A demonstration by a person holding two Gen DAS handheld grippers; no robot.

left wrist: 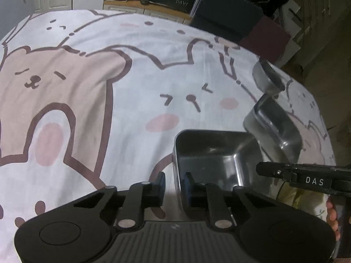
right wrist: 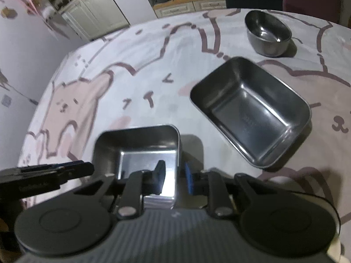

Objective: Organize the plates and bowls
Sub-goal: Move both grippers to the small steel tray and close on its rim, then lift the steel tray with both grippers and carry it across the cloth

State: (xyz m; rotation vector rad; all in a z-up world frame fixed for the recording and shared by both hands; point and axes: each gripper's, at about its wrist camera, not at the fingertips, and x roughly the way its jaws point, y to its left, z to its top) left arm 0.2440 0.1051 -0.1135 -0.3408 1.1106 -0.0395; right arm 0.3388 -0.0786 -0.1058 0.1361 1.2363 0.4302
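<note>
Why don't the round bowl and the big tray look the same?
The bowl is round; the big tray is a rectangle with rounded corners. The bowl is smaller than the tray. The bowl sits farthest back on the cloth; the tray lies nearer. Both are shiny metal, empty and upright.

Both wrist views are dim indoors, with the printed cloth (left wrist: 109, 83) the brightest surface and the room beyond falling into murk. Light comes from overhead: the small square steel tray (right wrist: 136, 144) shows a white glare patch on its floor, and the larger rectangular tray (right wrist: 252, 114) casts a soft shadow beside it. Fisheye bending curves the far edges, corners vignette black, and detail is grainy and slightly smeared.
</note>
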